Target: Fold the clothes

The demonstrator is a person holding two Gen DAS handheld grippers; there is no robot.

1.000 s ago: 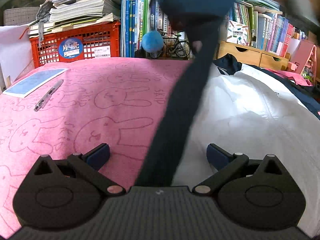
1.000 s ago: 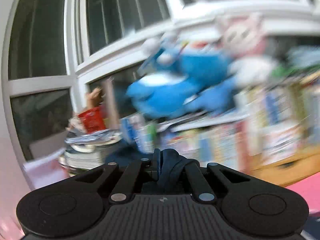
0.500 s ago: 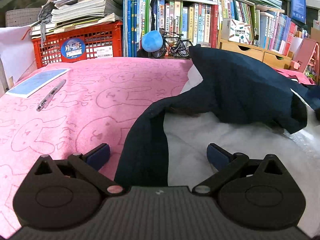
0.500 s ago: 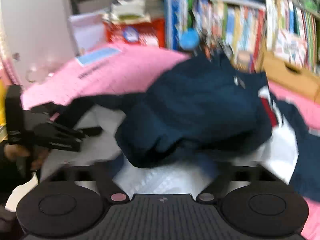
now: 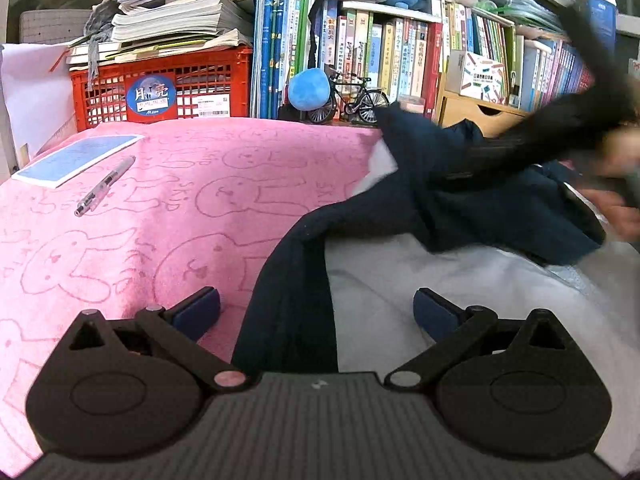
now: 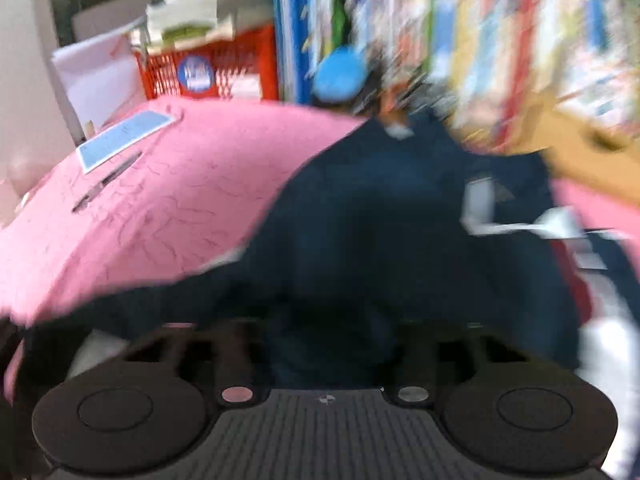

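Observation:
A white and navy jacket (image 5: 440, 276) lies on the pink rabbit-print cloth (image 5: 140, 220). Its navy sleeve (image 5: 292, 292) runs toward me between the pads of my left gripper (image 5: 316, 310), which hangs open just above it, touching nothing. A navy part (image 5: 492, 208) is draped over the white body. In the right wrist view, which is blurred by motion, my right gripper (image 6: 328, 340) is low over the navy fabric (image 6: 380, 220), its fingers apart. A person's hand (image 5: 616, 208) shows blurred at the right edge.
A pen (image 5: 105, 186) and a blue booklet (image 5: 78, 158) lie at the far left of the cloth. Behind stand a red crate (image 5: 160, 88) under stacked papers, rows of books (image 5: 380, 56), a toy bicycle (image 5: 352, 98) and wooden drawers (image 5: 480, 110).
The right gripper, shut on the raised navy sleeve a second ago, has opened and swung down over the jacket. The navy part now lies across the white body. The left gripper stayed still.

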